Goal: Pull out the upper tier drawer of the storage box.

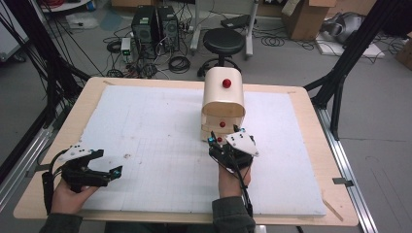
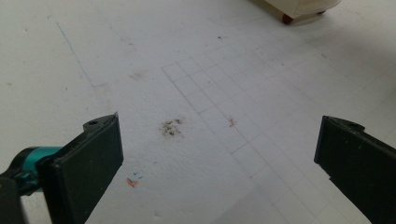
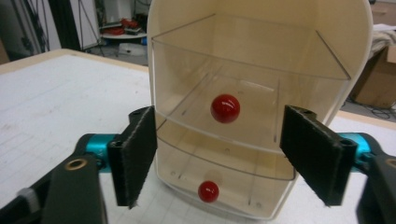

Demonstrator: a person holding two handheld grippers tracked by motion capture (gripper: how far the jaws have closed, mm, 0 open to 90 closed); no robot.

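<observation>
Black jaws of the right gripper [image 3: 219, 158] rise nearest the lens, part-spread, with nothing pressed between the pads. Just ahead of them stands a small cream drawer cabinet [image 3: 261, 42] with a rounded top. Between the jaws and a little beyond sits the red knob [image 3: 225, 108] of a clear drawer [image 3: 247, 93]; lower down, close to the gripper's underside, is a second red knob [image 3: 208, 191] on the bottom drawer [image 3: 224, 177]. Both drawers look empty through their clear fronts, and both appear pushed in or nearly so.

From the high view the right gripper [image 1: 228, 143] is right at the cabinet's [image 1: 223, 97] front, so the step in hand seems to be lining up on a knob to pull a drawer. The next move probably calls for easing forward until the pads flank one knob, then pinching it squarely and drawing straight back so the light cabinet does not slide.

Well off to the side, the left gripper [image 1: 104, 167] rests with jaws wide apart over the bare white board [image 2: 196, 70], holding nothing.
</observation>
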